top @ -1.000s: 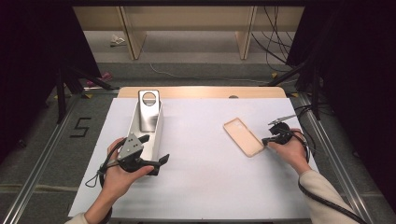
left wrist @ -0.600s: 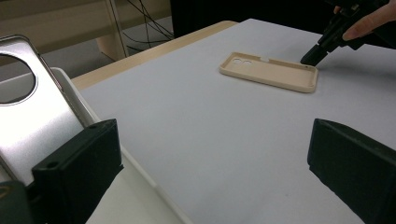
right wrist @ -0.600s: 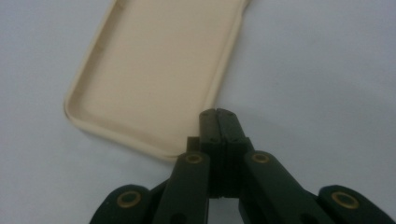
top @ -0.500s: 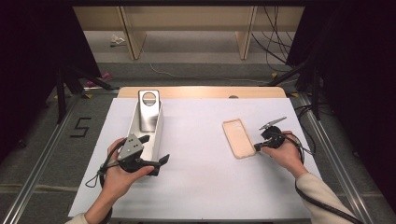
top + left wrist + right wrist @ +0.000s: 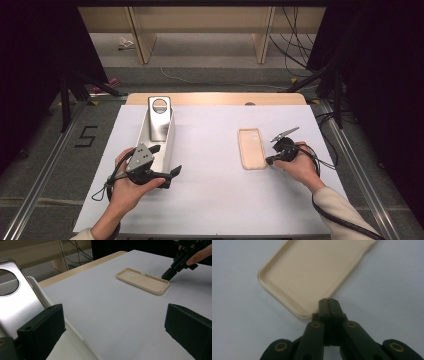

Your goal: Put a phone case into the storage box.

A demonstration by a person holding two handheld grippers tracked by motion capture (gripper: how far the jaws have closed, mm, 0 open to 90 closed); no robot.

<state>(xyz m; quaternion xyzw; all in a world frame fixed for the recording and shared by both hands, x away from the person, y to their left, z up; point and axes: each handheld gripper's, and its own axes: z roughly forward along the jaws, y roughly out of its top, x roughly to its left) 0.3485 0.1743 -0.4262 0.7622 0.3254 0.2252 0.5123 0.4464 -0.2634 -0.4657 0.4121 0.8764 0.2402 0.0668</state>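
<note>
High view: phone case [image 5: 251, 148] lies flat on the white table cover [image 5: 210, 200], right of centre.
Change: a second ago the case sat angled; now it lies square to the table's edges (nudged, not lifted).
Right gripper [image 5: 270, 160]: jaws clenched on nothing, tips against the case's near corner.
Left gripper [image 5: 167, 173]: jaws spread wide, empty, beside the metal stand [image 5: 159, 125].
Meaning: probably aligning the case before a pickup.

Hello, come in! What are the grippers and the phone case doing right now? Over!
Right gripper shut, tip against phone case corner. Left gripper open beside metal stand. Case flat, open side up. Nothing blocking.
</note>
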